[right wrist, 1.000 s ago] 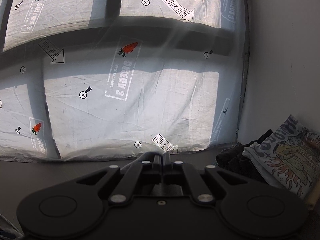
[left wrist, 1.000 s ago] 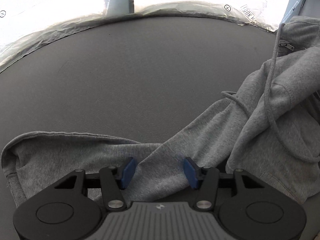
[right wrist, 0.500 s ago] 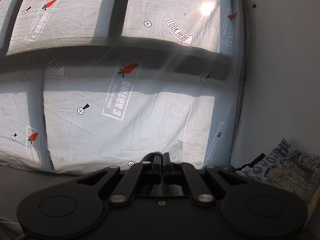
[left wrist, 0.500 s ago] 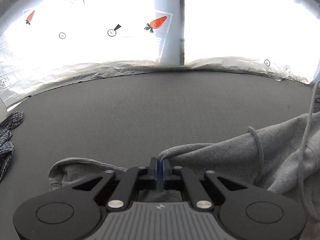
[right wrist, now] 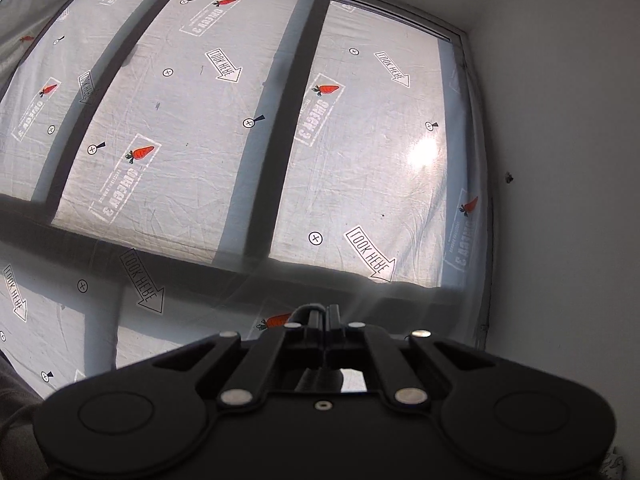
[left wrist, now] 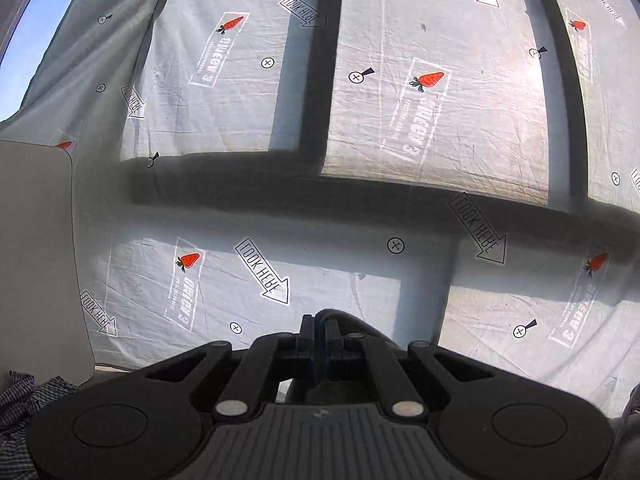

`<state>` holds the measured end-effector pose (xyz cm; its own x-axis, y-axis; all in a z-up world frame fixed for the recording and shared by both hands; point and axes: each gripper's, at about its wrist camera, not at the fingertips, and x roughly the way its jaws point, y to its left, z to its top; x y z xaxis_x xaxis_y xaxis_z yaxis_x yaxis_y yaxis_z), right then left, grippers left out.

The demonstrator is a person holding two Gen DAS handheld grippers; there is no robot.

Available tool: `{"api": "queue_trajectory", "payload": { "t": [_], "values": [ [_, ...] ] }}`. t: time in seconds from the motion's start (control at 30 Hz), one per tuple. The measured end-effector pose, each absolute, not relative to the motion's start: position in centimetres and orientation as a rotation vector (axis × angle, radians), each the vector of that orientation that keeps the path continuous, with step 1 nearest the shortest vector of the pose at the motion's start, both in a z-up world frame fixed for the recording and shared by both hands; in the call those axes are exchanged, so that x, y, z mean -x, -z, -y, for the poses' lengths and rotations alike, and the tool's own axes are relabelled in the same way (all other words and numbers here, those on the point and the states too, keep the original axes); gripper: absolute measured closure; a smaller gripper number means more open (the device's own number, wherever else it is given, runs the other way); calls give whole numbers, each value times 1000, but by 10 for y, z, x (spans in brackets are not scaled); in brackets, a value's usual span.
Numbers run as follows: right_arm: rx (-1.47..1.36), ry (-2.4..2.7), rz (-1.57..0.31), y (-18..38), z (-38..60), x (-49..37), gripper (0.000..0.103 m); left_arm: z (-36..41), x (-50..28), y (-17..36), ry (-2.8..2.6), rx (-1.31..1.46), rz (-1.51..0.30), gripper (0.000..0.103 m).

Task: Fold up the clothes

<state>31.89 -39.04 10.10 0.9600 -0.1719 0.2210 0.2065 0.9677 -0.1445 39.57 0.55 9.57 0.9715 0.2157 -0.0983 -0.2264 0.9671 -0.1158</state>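
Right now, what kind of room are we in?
Probably an ordinary indoor room set up for recording: a big window covered by printed sheeting, a plain white wall, and checked clothing lying nearby.

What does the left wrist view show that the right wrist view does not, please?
Only the left wrist view shows a checked cloth at the lower left, a strip of blue sky and a pale panel. Only the right wrist view shows a white wall beside the window. Both show shut tongs, left and right, a dark fold of fabric at the tips, against a printed sheet with carrots and arrows.
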Motion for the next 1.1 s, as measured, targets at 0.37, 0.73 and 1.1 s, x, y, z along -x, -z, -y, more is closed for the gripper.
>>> {"api": "queue_trajectory", "payload": {
  "t": [0.37, 0.73, 1.1],
  "values": [
    [189, 118, 460, -155, 370, -254, 102, -39, -299, -188, -313, 178, 264, 98],
    [194, -7, 533, -183, 355, -215, 102, -64, -229, -216, -377, 233, 404, 98],
    [170, -55, 221, -120, 319, -356, 102, -106, -347, -158, -430, 264, 110, 98]
  ]
}}
